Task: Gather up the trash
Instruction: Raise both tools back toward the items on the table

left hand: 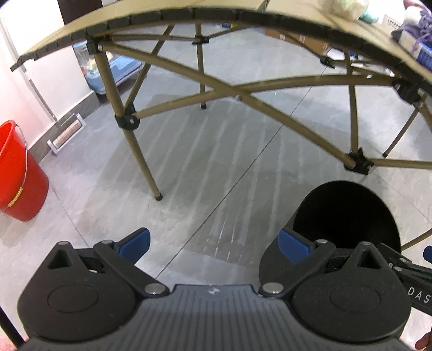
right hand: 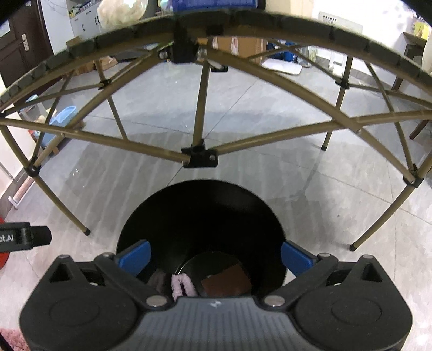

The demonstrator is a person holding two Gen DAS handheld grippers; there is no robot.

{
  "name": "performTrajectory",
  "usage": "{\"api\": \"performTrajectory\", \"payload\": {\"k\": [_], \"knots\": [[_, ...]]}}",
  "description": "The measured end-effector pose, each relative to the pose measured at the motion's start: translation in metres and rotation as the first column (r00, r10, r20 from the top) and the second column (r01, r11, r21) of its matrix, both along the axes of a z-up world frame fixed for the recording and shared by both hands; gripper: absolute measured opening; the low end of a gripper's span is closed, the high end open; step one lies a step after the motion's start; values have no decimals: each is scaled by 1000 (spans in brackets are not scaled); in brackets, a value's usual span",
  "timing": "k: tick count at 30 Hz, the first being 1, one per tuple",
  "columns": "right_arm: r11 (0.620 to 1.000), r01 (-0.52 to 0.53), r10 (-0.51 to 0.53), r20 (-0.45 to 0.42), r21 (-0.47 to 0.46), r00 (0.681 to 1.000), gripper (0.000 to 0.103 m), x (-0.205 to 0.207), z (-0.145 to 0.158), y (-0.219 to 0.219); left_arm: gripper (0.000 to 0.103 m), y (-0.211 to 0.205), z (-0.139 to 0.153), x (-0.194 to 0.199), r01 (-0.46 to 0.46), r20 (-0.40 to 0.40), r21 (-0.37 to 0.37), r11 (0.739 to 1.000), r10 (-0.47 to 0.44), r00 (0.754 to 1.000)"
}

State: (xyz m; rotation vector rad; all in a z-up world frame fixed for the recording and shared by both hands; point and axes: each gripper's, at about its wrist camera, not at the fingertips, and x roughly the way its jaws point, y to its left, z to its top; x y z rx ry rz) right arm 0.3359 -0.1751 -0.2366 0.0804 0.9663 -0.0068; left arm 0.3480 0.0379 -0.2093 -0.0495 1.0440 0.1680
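A black round trash bin (right hand: 199,216) stands on the grey floor in front of a folding table. My right gripper (right hand: 216,256) is open and empty, right above the bin's mouth. Inside the bin lie a pink fuzzy piece (right hand: 181,283) and a brown flat piece (right hand: 226,280). In the left wrist view the bin (left hand: 345,213) sits at lower right, and my left gripper (left hand: 213,243) is open and empty over bare floor to the bin's left. On the tabletop sit a pale crumpled wad (left hand: 348,8) and purple stringy stuff (left hand: 417,29).
The folding table (right hand: 199,156) has a tan crossed-tube frame and thin legs close behind the bin. A red bucket (left hand: 19,172) stands at the left by the wall. Cardboard boxes (right hand: 237,46) and blue items sit beyond the table.
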Motion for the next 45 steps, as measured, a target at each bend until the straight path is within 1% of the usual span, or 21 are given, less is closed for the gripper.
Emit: {"api": "performTrajectory", "payload": {"k": [5,8,10,14,16,19,21,24,27,32,37,39,40,43,45], "knots": [[1000,10,-9,35,-5,999,103,-6,13,-7,103,-4,15,-5,10,56,-14,1000,-10,998],[1000,10,-9,67,-15,998,103,-12,24,-12,103,-7,29,-10,16,106,-23,1000,-14,994],[1000,22,-20,103,-21,994,103,-18,34,-19,103,-9,39,-11,19,142,-34,999,-14,990],[998,55,-56,187,13,981,103,-31,54,-39,103,-13,61,-15,27,209,-46,999,-17,978],[998,54,-59,217,29,974,103,-36,66,-47,103,-16,73,-17,32,242,-56,998,-17,970],[997,64,-74,289,45,954,103,-42,87,-59,103,-21,92,-18,38,292,-58,998,-20,956],[995,86,-98,352,50,931,103,-47,101,-67,103,-24,104,-17,37,320,-63,997,-15,947],[992,106,-126,425,70,897,103,-48,119,-78,103,-30,120,-11,42,359,-71,997,-14,933],[992,94,-120,469,78,875,103,-43,130,-86,103,-39,134,-5,56,397,-64,996,-26,918],[996,83,-86,518,30,851,103,-25,139,-82,103,-54,143,8,85,417,-73,994,-47,907],[999,46,-46,519,14,853,101,4,136,-82,103,-68,143,23,112,415,-80,990,-70,907],[999,23,-33,526,25,850,96,12,134,-79,103,-70,140,31,118,411,-93,989,-70,909],[1000,19,-27,525,21,851,91,20,133,-79,103,-70,138,34,123,407,-98,988,-73,910],[999,32,-18,515,-19,857,82,34,127,-76,103,-70,133,45,117,395,-97,988,-70,916],[999,37,-26,500,-12,866,76,46,121,-77,103,-70,132,50,116,392,-99,988,-69,917]]}}
